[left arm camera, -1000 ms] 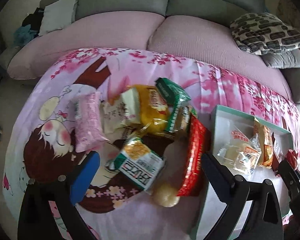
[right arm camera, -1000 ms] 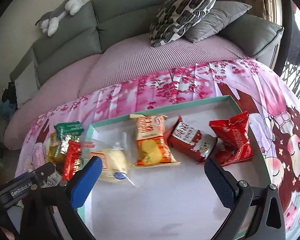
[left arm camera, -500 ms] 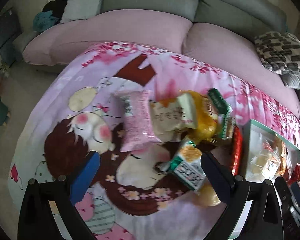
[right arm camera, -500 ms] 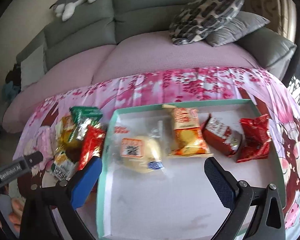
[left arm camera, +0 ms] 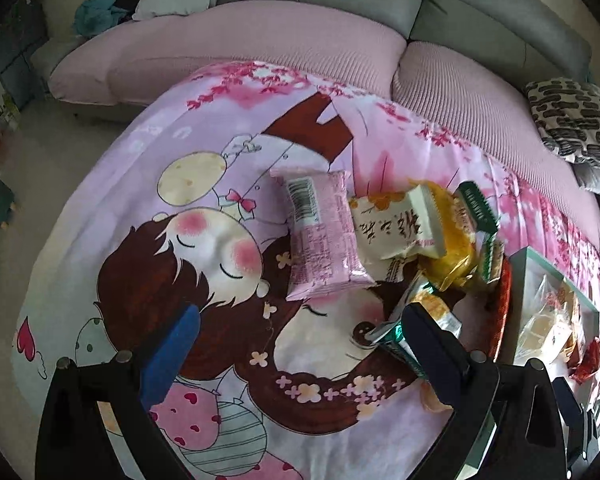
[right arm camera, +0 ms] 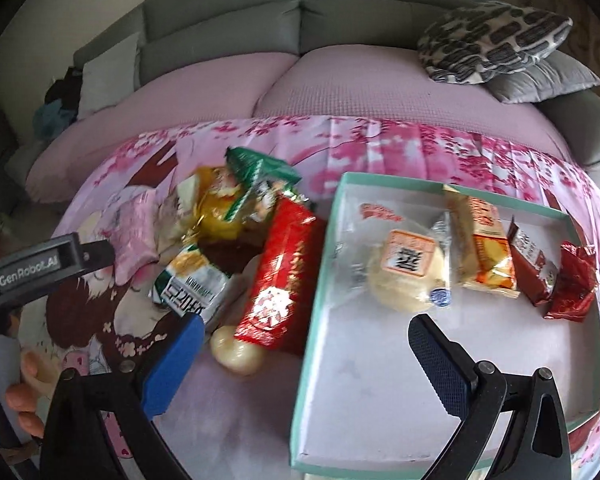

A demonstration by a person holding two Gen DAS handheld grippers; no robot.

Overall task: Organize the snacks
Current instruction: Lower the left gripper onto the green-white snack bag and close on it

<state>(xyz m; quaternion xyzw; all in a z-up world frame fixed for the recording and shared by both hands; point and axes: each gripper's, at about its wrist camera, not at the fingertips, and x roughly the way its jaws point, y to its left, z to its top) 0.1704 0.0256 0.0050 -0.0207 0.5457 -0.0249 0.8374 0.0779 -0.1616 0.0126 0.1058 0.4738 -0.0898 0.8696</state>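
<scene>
A pile of snacks lies on the pink cartoon cloth: a pink packet [left arm camera: 322,236], a cream packet [left arm camera: 396,226], a yellow bag [right arm camera: 216,210], a green packet [right arm camera: 260,168], a green-and-white packet [right arm camera: 190,284], a long red packet [right arm camera: 282,276] and a pale round bun [right arm camera: 236,350]. A teal-rimmed tray [right arm camera: 316,292] to their right holds a wrapped bun [right arm camera: 408,276], an orange packet [right arm camera: 486,248] and two red packets [right arm camera: 572,284]. My left gripper [left arm camera: 300,350] is open and empty, near the pink packet. My right gripper [right arm camera: 306,358] is open and empty over the tray's left edge.
A grey sofa with pink seat covers [right arm camera: 284,80] runs behind the table. A patterned pillow [right arm camera: 492,40] lies at its right. The cloth's left part [left arm camera: 148,208] carries no snacks. The person's hand [right arm camera: 24,384] shows at the lower left of the right wrist view.
My left gripper has swung left, from over the pile toward the pink packet and bare cloth. My right gripper has shifted left, from over the tray to its left edge. Both stay open.
</scene>
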